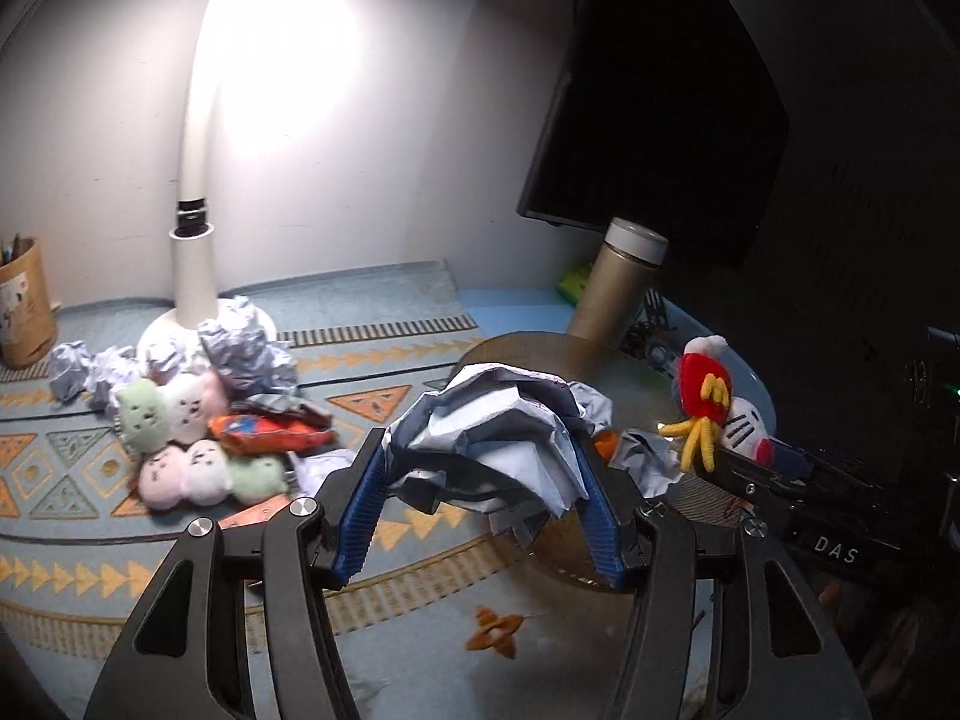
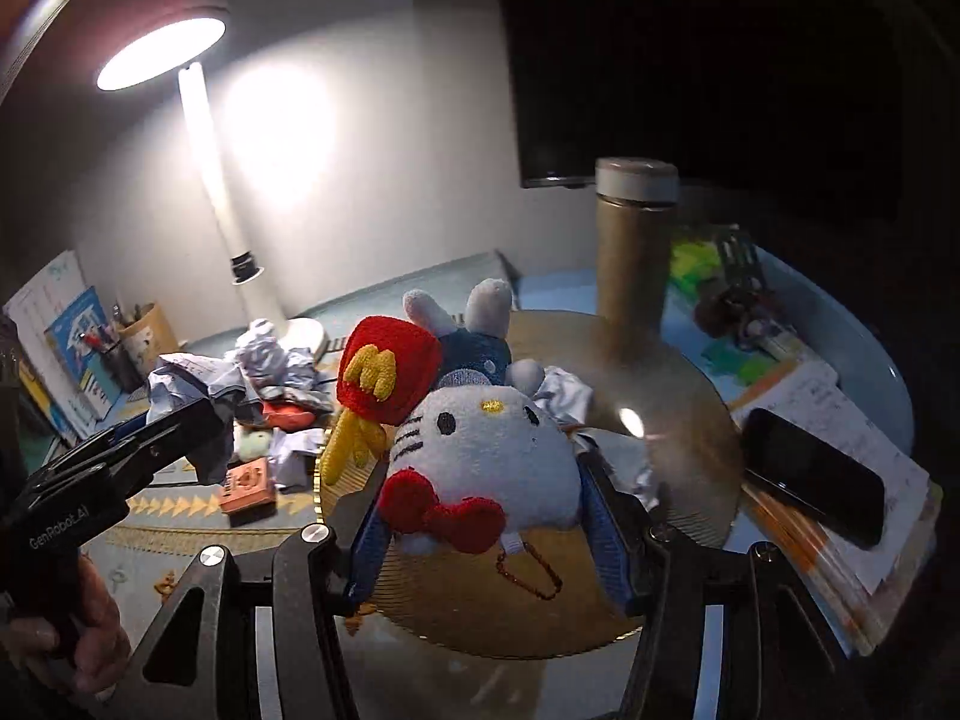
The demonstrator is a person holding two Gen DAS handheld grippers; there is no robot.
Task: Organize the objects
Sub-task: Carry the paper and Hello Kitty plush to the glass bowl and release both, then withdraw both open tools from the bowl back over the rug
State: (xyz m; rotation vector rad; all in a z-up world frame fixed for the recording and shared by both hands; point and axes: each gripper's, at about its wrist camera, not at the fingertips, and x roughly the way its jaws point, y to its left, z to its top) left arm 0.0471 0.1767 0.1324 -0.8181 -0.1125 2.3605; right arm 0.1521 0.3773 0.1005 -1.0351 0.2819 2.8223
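Patterned mat (image 1: pixel 372 360), lit lamp (image 2: pixel 162 48)

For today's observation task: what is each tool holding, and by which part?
The left tool clamps a crumpled paper wad by its sides. The right tool grips the white cat plush across its head.

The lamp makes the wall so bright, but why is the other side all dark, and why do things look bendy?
In the right wrist view the desk lamp is the only light visible, glaring on the wall behind it and glinting off the golden tray; the right side falls to black. In the left wrist view the fisheye lens curves the lamp stem and the patterned mat, and the plush toys look soft.
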